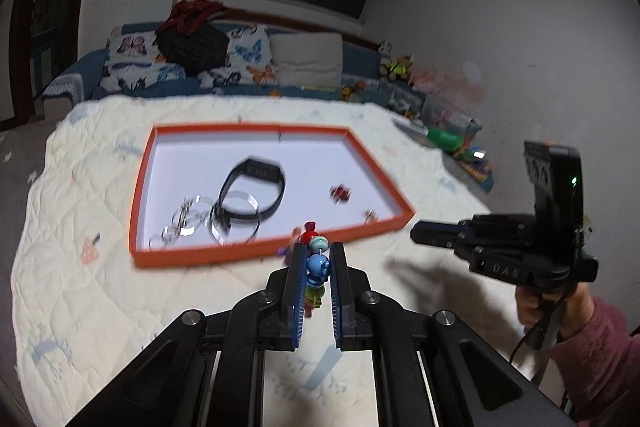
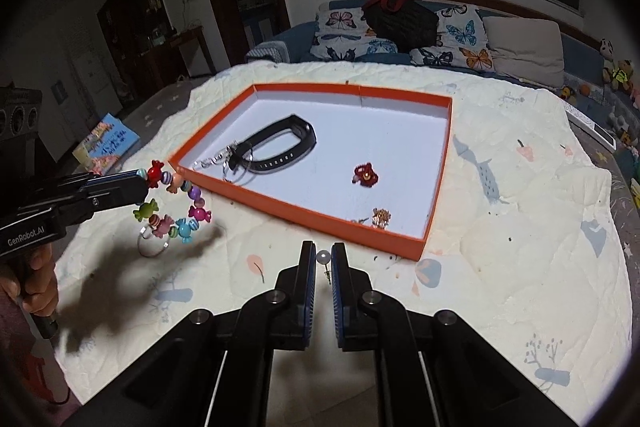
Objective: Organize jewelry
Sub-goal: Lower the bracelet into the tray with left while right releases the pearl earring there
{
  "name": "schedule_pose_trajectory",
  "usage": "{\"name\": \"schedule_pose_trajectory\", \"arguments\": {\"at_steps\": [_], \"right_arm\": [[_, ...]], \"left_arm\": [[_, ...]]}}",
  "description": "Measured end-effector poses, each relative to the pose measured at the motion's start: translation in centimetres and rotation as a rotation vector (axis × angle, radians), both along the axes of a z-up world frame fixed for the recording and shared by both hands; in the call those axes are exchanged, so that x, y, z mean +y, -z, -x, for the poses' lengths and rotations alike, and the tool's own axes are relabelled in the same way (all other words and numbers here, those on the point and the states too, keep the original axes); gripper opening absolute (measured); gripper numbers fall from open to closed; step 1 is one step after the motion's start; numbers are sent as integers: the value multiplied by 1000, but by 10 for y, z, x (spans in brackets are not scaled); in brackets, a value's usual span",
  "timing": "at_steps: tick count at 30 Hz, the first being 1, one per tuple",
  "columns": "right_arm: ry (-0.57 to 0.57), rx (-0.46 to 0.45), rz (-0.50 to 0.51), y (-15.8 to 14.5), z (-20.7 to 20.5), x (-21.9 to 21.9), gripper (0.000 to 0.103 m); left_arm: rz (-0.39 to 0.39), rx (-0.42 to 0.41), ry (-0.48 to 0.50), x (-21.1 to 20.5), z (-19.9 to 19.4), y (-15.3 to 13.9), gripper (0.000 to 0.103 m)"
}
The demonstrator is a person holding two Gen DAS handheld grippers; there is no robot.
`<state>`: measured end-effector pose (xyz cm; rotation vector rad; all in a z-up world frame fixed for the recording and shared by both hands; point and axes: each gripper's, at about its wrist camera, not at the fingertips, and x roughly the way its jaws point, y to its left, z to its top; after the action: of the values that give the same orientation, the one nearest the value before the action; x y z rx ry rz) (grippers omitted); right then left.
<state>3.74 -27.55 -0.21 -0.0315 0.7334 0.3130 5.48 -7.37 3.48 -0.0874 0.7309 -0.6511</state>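
My left gripper (image 1: 317, 251) is shut on a colourful candy-bead bracelet (image 1: 317, 265), held above the quilt just in front of the orange-rimmed tray (image 1: 138, 187); the bracelet (image 2: 176, 205) hangs from it in the right wrist view. My right gripper (image 2: 322, 254) is shut on a pearl earring (image 2: 322, 257) near the tray's (image 2: 304, 215) front edge. In the tray lie a black watch band (image 2: 280, 147), clear and silver rings (image 1: 188, 219), a red flower piece (image 2: 365, 175) and a small gold piece (image 2: 380, 217).
A silver ring (image 2: 152, 247) lies on the white quilt (image 2: 500, 247) under the bracelet. A sofa with butterfly cushions (image 2: 400, 39) stands behind. Toys (image 1: 452, 139) line the right wall. A box (image 2: 106, 143) sits on the floor at left.
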Motion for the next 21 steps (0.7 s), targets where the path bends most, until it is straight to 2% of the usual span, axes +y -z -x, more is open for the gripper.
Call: {"name": "schedule_pose_trajectory", "arguments": {"at_steps": [5, 12, 16, 21], "right_arm": [[11, -40, -7, -15, -1, -4, 10], [34, -82, 3, -27, -21, -9, 10], [43, -65, 23, -19, -37, -10, 10], [47, -27, 46, -4, -49, -11, 10]], "left_arm": [[19, -45, 7, -5, -10, -29, 10], [7, -86, 9, -22, -40, -54, 10], [-9, -61, 19, -38, -61, -47, 10], [-50, -6, 31, -55, -79, -20, 11]]}}
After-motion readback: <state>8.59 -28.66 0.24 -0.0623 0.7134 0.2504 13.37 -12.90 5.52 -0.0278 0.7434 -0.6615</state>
